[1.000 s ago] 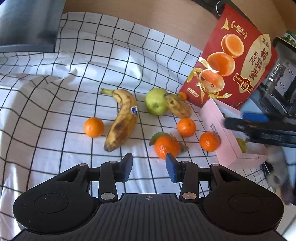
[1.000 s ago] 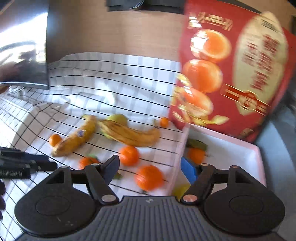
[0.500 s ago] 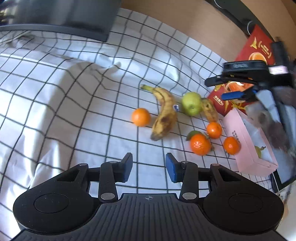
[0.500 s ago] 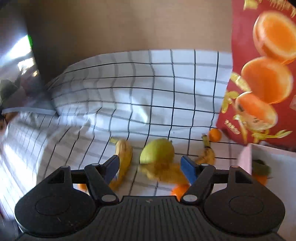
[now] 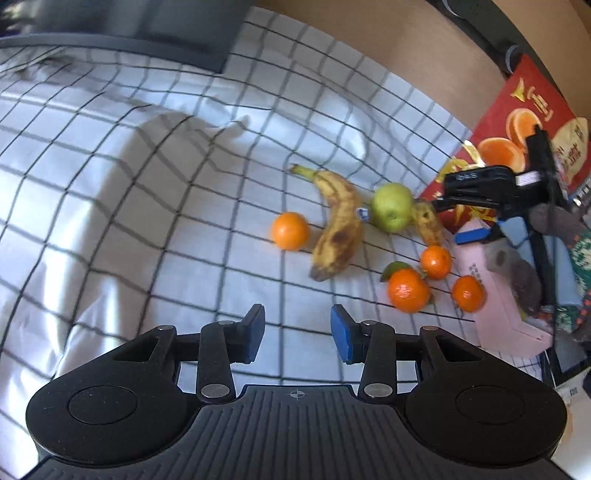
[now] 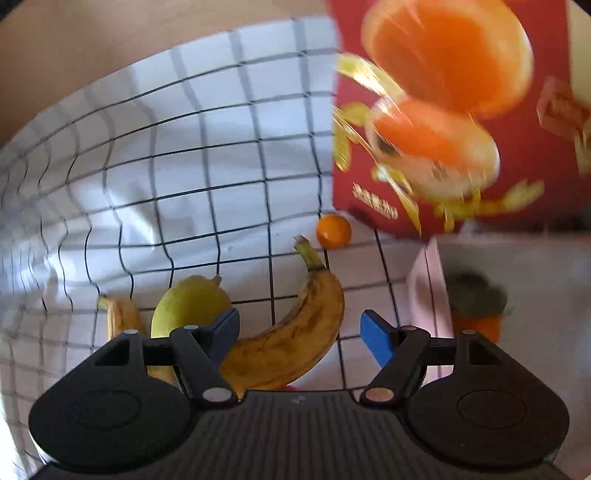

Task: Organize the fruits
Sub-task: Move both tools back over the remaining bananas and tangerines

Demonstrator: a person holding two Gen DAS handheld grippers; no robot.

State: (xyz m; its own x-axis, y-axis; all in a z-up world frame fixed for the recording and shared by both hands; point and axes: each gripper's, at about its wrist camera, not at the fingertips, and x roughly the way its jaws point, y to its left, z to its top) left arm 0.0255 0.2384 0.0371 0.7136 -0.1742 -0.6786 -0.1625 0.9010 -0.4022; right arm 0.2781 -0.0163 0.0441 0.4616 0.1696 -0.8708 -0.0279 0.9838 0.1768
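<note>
While its jaws stand spread, the right hand-held gripper [image 6: 299, 332] hovers over the spotted banana [image 6: 295, 339].

We see a white cloth with a black grid [image 5: 155, 206] spread over the surface, rumpled into folds on the left. At its far right a red printed box [image 5: 532, 122] stands upright, showing halved oranges and yellow lettering; in the right wrist view it fills the upper right, blurred. A dark flat object [image 5: 129, 33] lies along the cloth's far left edge.
</note>
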